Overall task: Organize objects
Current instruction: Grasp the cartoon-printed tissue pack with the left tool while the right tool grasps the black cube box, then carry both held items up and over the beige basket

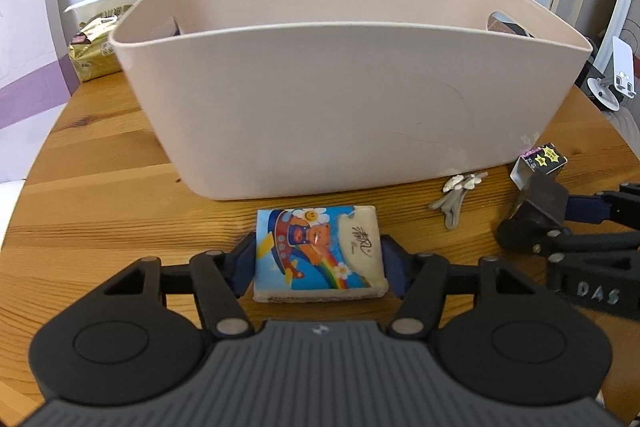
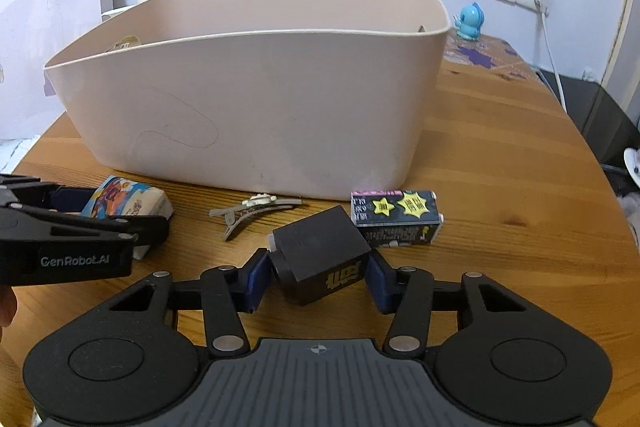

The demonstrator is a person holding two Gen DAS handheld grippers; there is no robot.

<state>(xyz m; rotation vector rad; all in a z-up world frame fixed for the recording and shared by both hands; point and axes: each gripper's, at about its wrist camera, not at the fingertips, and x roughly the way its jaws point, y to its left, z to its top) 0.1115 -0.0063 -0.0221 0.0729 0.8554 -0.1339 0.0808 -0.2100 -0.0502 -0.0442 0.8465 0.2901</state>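
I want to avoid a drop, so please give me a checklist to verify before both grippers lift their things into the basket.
1. Left gripper closed on the tissue pack: ok, pads touch both sides.
2. Right gripper closed on the black box: ok, but the box sits tilted.
3. Basket open on top: ok.
4. Free room inside the basket: cannot tell, the floor is hidden.
5. Hair clip and battery box apart from both grippers: ok.

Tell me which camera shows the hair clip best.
Right wrist: the hair clip lies side-on with its full length visible before the bin. The left wrist view shows it foreshortened and off toward the edge.
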